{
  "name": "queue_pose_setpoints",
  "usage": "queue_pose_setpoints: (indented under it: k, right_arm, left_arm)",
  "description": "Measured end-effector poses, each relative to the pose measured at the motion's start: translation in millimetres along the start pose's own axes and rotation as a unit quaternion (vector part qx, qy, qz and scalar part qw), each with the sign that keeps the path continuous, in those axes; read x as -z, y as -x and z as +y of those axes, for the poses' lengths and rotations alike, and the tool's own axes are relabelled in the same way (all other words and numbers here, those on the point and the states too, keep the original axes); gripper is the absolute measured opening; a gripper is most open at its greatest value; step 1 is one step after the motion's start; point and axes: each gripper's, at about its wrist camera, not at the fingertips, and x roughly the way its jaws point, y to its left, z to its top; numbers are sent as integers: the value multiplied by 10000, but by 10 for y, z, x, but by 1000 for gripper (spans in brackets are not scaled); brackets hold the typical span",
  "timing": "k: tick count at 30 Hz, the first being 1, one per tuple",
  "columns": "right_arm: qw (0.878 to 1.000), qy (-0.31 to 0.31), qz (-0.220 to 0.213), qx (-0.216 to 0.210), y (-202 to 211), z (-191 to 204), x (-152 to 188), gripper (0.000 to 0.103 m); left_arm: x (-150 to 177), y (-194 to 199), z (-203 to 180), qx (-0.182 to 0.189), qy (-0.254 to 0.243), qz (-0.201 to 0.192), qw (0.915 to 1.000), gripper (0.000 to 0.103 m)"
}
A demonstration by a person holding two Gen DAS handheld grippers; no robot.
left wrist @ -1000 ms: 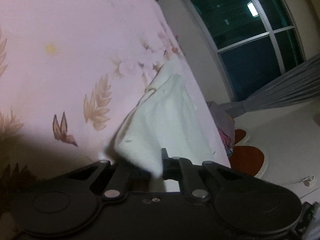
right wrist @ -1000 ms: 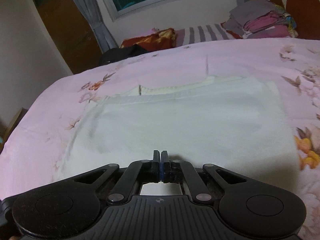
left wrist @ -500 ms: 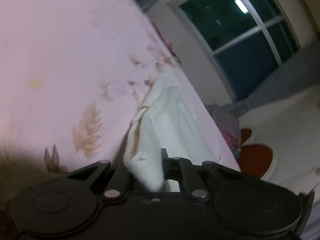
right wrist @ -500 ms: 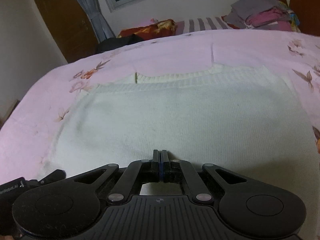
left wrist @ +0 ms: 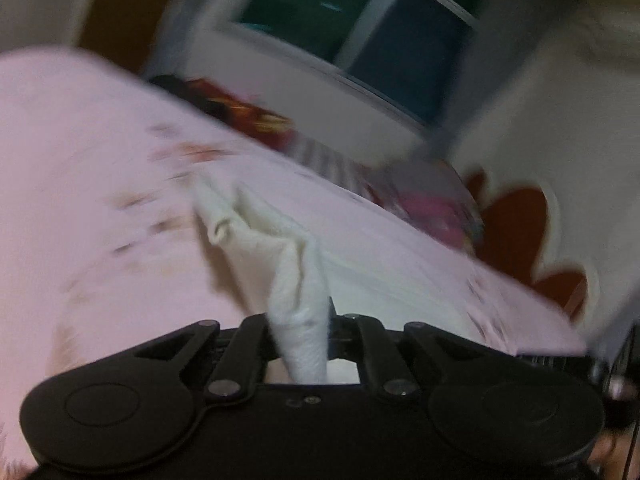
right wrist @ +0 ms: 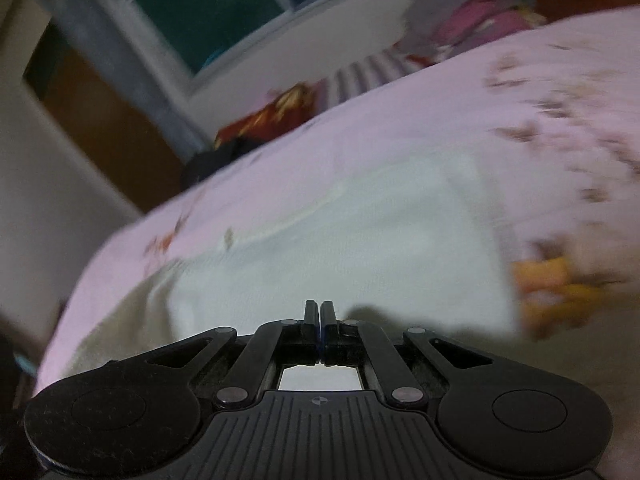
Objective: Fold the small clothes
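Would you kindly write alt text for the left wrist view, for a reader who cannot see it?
The left gripper is shut on a bunched corner of a white garment, which rises off a pink floral bedsheet. Behind, blurred by motion, are a dark window and a pile of clothes at the far edge of the bed.

My left gripper [left wrist: 308,320] is matte black plastic, with two round discs at the sides and flat link arms between them. Silver screws sit at the joints. My right gripper [right wrist: 320,312] has the same shape, with a ribbed plate in the middle, a small round mark on it, and a thin blue line between the fingers [right wrist: 310,314].
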Motion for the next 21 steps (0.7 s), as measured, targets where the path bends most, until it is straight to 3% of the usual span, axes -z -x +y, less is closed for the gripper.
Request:
queue_pose_setpoints:
  k: [3,9,10,11,12,13,15,17,21]
  right_arm:
    - [9992,-254,-282,105,323,-353,-171,0]
    - [9962,-586,-584,277,919,-969,-374,0]
    - [9960,-616,-585,292,990,-1051,-382,0]
    - [9960,-613,-574,292,1046,-1123,-388,0]
    - [9963,-582,-523,349,1078,-1168,-392,0]
    - [9959,-588,-487,496,1109,-1206,-400,20]
    - [9952,-605,-515,570,1178,-1272,-391,69]
    - [9962,-635,-562,218,1225,-1299,-391,68]
    - [9969,-639,-308,-330,1038,-1116,-422,55]
  left_arm:
    - [20,-81,-522,275,-698,155,9971,7]
    - [353,-381,-1371,707,-1405,784,9844,8]
    - [452,-531,-1465,727,-1512,1172,9788,11]
    - [552,-688,-1544,680,-1554,1570,9729,25]
    - [638,-765,-1613,640,-1506,1812,9697,32]
    - [698,-726,-1672,798,-1484,1889,9674,37]
    - [703,-549,-1704,1315,-1477,1687,9656,59]
    - [603,-365,-1616,1308,-1437,1363,9714,58]
    - [212,-282,-1089,566,-829,728,9923,54]
